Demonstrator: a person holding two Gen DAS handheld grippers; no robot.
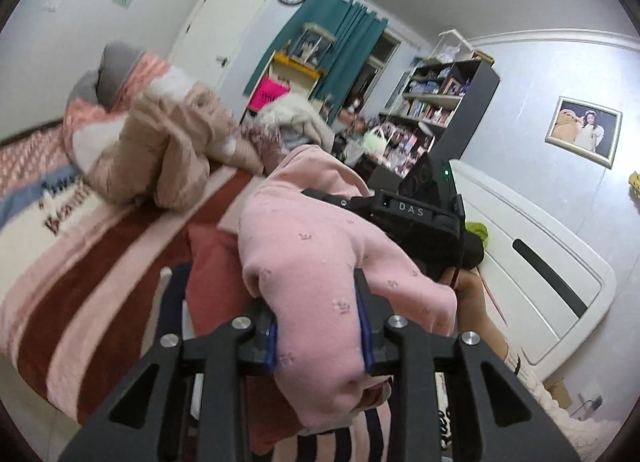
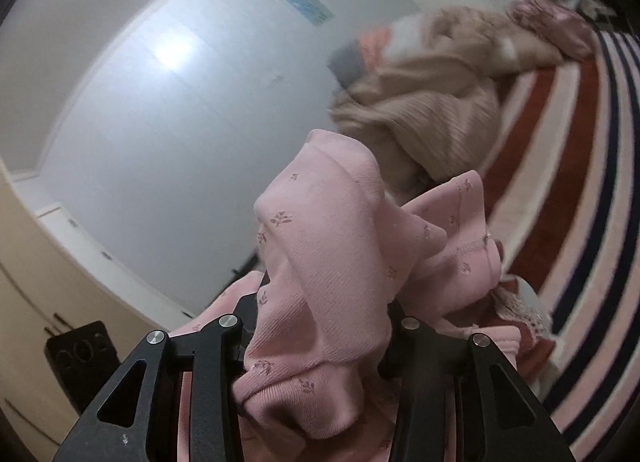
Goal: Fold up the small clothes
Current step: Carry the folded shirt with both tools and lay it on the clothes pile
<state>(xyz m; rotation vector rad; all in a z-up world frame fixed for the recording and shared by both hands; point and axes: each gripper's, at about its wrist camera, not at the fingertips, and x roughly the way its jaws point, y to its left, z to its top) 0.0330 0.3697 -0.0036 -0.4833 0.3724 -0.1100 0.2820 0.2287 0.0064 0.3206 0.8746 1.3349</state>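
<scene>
**Pink garment held up over the bed between two grippers.**

Left to right: the left gripper [image 1: 320, 326] is clenched on one bunched end of the garment [image 1: 320, 246], its blue-padded fingers [image 1: 366, 326] pressing the cloth from both sides; the right gripper [image 2: 320, 326] grasps another bunch of the same garment [image 2: 340, 246], its fingers buried in the folds. The cloth hangs off the bed [image 1: 100, 262], draping loosely, so it is judged light, soft and floppy, neither slippery nor fragile; it should be held at hems or corners, not in mid-bunch, for a flat fold. The striped blanket offers a yielding surface. A beige pile [image 1: 168, 150] lies far left; a shelf [image 1: 444, 102] and white headboard [image 1: 532, 246] stand right.
</scene>
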